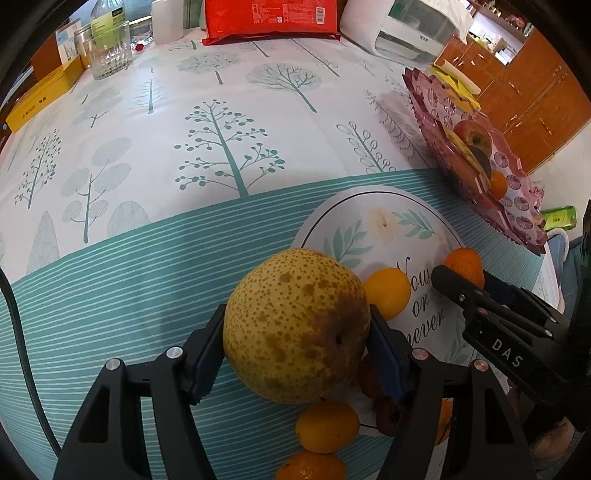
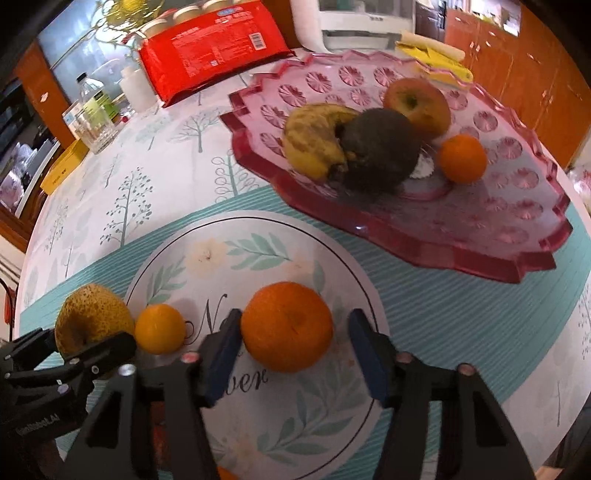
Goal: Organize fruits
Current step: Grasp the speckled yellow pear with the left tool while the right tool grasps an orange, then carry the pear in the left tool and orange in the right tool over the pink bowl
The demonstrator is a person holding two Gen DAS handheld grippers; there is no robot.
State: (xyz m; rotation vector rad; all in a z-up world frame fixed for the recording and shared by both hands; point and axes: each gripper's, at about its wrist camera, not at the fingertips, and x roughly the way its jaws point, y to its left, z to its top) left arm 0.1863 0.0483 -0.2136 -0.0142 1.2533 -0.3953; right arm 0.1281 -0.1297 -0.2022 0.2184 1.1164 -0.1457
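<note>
A speckled yellow pear with a brown bruise sits at the edge of a round white mat printed with leaves. My left gripper is shut on it, a pad against each side. An orange tangerine lies on the mat between the fingers of my right gripper. The left pad touches the tangerine and a gap shows at the right pad, so this gripper is open. A small yellow-orange fruit lies between pear and tangerine. The pink glass dish holds an apple, a spotted banana, a dark avocado and a tangerine.
More small oranges and a reddish-brown fruit lie near the left fingers. A red packet, a glass jar, a yellow box and a white appliance line the far side. A black cable runs at the left.
</note>
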